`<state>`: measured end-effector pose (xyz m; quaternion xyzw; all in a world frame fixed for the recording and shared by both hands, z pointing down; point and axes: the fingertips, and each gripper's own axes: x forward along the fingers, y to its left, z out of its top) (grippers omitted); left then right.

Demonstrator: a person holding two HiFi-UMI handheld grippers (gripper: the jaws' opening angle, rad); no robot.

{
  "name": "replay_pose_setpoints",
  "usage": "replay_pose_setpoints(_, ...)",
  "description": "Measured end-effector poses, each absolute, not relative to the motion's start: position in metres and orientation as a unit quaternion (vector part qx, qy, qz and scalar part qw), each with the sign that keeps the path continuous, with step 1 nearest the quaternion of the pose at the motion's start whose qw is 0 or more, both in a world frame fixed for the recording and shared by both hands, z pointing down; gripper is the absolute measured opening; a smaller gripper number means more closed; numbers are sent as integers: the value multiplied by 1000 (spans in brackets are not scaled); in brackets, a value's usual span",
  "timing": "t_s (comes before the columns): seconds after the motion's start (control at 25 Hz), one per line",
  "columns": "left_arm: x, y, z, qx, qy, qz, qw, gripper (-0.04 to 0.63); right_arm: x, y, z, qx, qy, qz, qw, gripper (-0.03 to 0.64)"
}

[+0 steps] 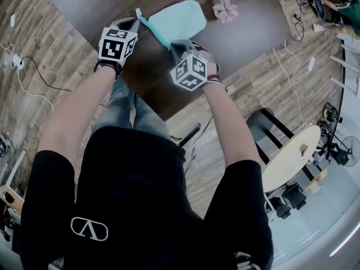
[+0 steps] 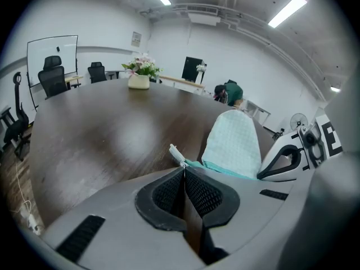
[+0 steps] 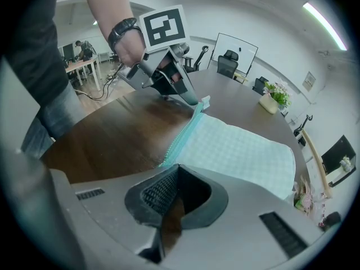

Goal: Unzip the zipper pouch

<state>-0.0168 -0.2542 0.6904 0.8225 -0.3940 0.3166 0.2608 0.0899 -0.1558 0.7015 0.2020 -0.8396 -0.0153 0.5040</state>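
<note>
The pouch (image 1: 179, 18) (image 3: 242, 151), pale mint with a teal zipper along one edge, is over the dark surface (image 1: 84, 1), stretched by that edge between my two grippers. The zipper looks closed along the part that I can see, and nothing of the inside shows.

My left gripper (image 1: 138, 20) (image 2: 184, 170) has its jaws pressed together on the far end of the zipper edge, and a small white tab (image 2: 175, 152) sticks out just past the tips. My right gripper (image 1: 175, 46) (image 3: 177, 167) has its tips closed on the near end of the same edge. I cannot tell if the pull is between them.

Both my forearms are bare and reach forward, the left one further out, the right one closer to my body. My left hand (image 3: 132, 52) has a dark watch (image 3: 121, 30) on the wrist.

Further on the surface, well apart from the pouch, a pot of flowers (image 1: 226, 9) (image 2: 139, 75) stands.
</note>
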Motion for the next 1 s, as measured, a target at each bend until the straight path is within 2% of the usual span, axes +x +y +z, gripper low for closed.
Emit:
replay_pose_setpoints(0.32, -33, -234, 653, 837, -379, 301, 256, 11, 99, -170, 679, 285, -831, 95, 468, -2)
replay_pose_setpoints(0.68, -16, -203, 476, 917, -337, 164, 136, 10, 105, -162, 500, 435, -848, 102, 286, -2)
replay_pose_setpoints(1.0, -9, -148, 288, 952, -305, 6, 27, 9, 102, -122, 310, 543, -831, 23, 115, -2)
